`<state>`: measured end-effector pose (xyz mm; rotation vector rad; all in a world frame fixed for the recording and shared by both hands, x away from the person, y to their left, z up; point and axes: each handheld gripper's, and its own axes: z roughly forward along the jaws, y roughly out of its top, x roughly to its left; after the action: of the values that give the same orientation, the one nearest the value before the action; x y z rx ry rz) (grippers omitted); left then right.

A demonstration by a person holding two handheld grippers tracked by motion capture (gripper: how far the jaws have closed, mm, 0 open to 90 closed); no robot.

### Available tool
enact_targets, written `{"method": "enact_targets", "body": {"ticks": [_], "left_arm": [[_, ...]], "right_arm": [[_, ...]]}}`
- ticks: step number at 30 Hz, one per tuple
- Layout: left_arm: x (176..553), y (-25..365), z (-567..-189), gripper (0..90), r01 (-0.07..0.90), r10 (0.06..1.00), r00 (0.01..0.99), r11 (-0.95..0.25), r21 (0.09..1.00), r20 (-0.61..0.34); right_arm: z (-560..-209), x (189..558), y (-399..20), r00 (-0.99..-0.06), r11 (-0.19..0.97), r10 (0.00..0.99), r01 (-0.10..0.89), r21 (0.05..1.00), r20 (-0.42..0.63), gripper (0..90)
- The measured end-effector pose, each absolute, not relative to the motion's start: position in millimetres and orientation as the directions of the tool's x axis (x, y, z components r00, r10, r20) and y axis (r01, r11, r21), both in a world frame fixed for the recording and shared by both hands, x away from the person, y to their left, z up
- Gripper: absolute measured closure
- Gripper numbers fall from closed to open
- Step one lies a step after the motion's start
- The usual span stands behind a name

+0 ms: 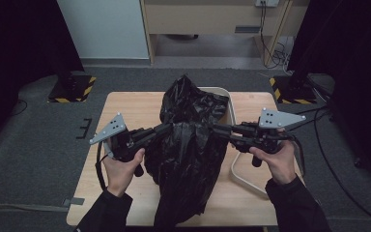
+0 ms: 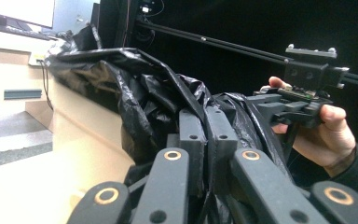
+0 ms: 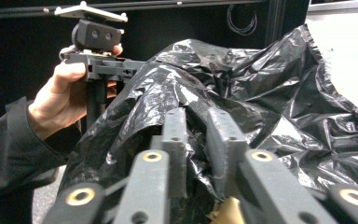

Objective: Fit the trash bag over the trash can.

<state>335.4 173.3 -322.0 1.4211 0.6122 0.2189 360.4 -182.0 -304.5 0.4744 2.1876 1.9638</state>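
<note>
High view, bag: black plastic bag point(image 1: 186, 145) draped over the pale bin point(image 1: 228, 104) lying on the wooden table point(image 1: 125, 104); long axis from far rim toward the person.
High view, grippers: left gripper point(image 1: 162, 129) and right gripper point(image 1: 220, 128) pointing inward from opposite flanks, both at the film, equally near.
Left gripper view, jaws: clenched on a fold of bag point(image 2: 135, 98) straight ahead of the tips point(image 2: 206, 135); right gripper point(image 2: 261, 100) beyond, at the far flank.
Right gripper view, jaws: pinched on bag film point(image 3: 242, 88) bunched between the tips point(image 3: 196, 135); left gripper point(image 3: 137, 65) opposite.
Material: thin, glossy, crinkled, limp film; sharp creases, loose folds.
Bin: rigid, smooth, cream, rounded rim.
</note>
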Motion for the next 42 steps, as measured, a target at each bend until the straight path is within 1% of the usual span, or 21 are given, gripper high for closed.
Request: {"method": "enact_targets", "body": {"ticks": [1, 3, 4, 9, 10, 11, 13, 17, 19, 22, 25, 27, 29, 30, 31, 35, 36, 38, 40, 41, 42], "left_arm": [[335.4, 172.9, -320.2, 87.1, 0.213, 0.491, 0.829, 0.162, 0.964, -0.266], [335.7, 170.2, -315.8, 87.2, 0.207, 0.491, 0.832, 0.157, 0.966, -0.258], [336.3, 168.2, -312.9, 87.2, 0.202, 0.491, 0.834, 0.152, 0.967, -0.251], [346.7, 159.5, -294.5, 86.8, 0.199, 0.51, 0.824, 0.146, 0.969, -0.246], [351.8, 156.7, -290.8, 85.7, 0.217, 0.527, 0.811, 0.133, 0.967, -0.254], [354.9, 154.8, -289.3, 85.7, 0.225, 0.54, 0.802, 0.125, 0.966, -0.257], [364.6, 149.5, -287.3, 84.0, 0.259, 0.577, 0.774, 0.092, 0.962, -0.263], [377.4, 141.4, -290.4, 79.4, 0.303, 0.603, 0.752, 0.046, 0.952, -0.268], [381.2, 139.1, -294.9, 73.8, 0.3, 0.612, 0.747, 0.038, 0.953, -0.26], [379.2, 142.2, -300.1, 54.9, 0.272, 0.612, 0.749, 0.066, 0.96, -0.255], [368.9, 152.8, -302.5, 38.9, 0.219, 0.614, 0.753, 0.106, 0.97, -0.237], [362.7, 159.0, -302.6, 31.2, 0.197, 0.617, 0.754, 0.115, 0.974, -0.225], [354.1, 167.6, -303.2, 28.9, 0.178, 0.61, 0.762, 0.126, 0.976, -0.218], [347.5, 176.2, -306.4, 27.9, 0.172, 0.608, 0.762, 0.14, 0.975, -0.222], [347.5, 176.2, -306.4, 27.8, 0.172, 0.608, 0.762, 0.14, 0.975, -0.222], [341.3, 185.2, -319.6, 26.5, 0.183, 0.604, 0.762, 0.145, 0.972, -0.234], [341.4, 185.3, -322.9, 26.7, 0.19, 0.594, 0.766, 0.156, 0.969, -0.246], [342.6, 182.8, -328.0, 30.3, 0.205, 0.571, 0.778, 0.162, 0.965, -0.261], [343.2, 177.5, -329.8, 40.1, 0.214, 0.551, 0.792, 0.151, 0.965, -0.262], [342.8, 175.4, -330.0, 40.1, 0.214, 0.546, 0.796, 0.151, 0.965, -0.262], [341.7, 171.8, -330.0, 43.5, 0.213, 0.538, 0.802, 0.152, 0.965, -0.261]], "right_arm": [[-304.5, 360.4, -182.0, -0.936, 0.086, 0.34, 0.125, 0.988, 0.089, 81.9], [-302.2, 362.2, -183.2, -0.933, 0.083, 0.348, 0.122, 0.989, 0.086, 87.8], [-300.5, 363.0, -183.9, -0.933, 0.074, 0.349, 0.123, 0.99, 0.09, 89.1], [-287.8, 371.3, -189.7, -0.929, -0.017, 0.344, 0.141, 0.99, 0.138, 89.4], [-283.1, 376.8, -191.1, -0.917, -0.016, 0.375, 0.145, 0.989, 0.14, 89.1], [-283.1, 376.8, -191.1, -0.917, -0.016, 0.375, 0.145, 0.989, 0.14, 89.1], [-280.9, 384.0, -192.0, -0.9, -0.007, 0.411, 0.154, 0.988, 0.144, 88.7], [-285.0, 398.2, -188.2, -0.872, 0.074, 0.472, 0.19, 0.979, 0.134, 87.1], [-290.5, 403.0, -183.6, -0.867, 0.112, 0.48, 0.209, 0.972, 0.131, 85.8], [-299.8, 406.4, -177.6, -0.859, 0.158, 0.5, 0.216, 0.964, 0.11, 83.7], [-301.5, 405.8, -176.5, -0.857, 0.143, 0.506, 0.2, 0.969, 0.102, 79.3], [-299.0, 405.0, -179.7, -0.846, 0.129, 0.524, 0.189, 0.973, 0.095, 73.2], [-297.3, 404.2, -181.8, -0.845, 0.114, 0.526, 0.182, 0.977, 0.096, 71.4], [-292.4, 401.4, -187.8, -0.847, 0.066, 0.52, 0.163, 0.984, 0.106, 63.0], [-292.4, 401.4, -187.8, -0.847, 0.066, 0.52, 0.163, 0.984, 0.106, 63.0], [-284.8, 391.6, -200.9, -0.857, -0.005, 0.505, 0.117, 0.993, 0.103, 48.5], [-284.0, 387.8, -203.3, -0.864, -0.013, 0.494, 0.106, 0.994, 0.099, 46.7], [-284.9, 380.0, -204.7, -0.885, -0.027, 0.454, 0.099, 0.995, 0.101, 41.8], [-293.8, 370.8, -199.3, -0.911, -0.003, 0.401, 0.105, 0.994, 0.097, 35.7], [-293.8, 370.8, -199.3, -0.911, -0.003, 0.401, 0.105, 0.994, 0.097, 35.7], [-297.1, 369.2, -197.2, -0.913, 0.01, 0.397, 0.105, 0.994, 0.092, 35.1]]}}
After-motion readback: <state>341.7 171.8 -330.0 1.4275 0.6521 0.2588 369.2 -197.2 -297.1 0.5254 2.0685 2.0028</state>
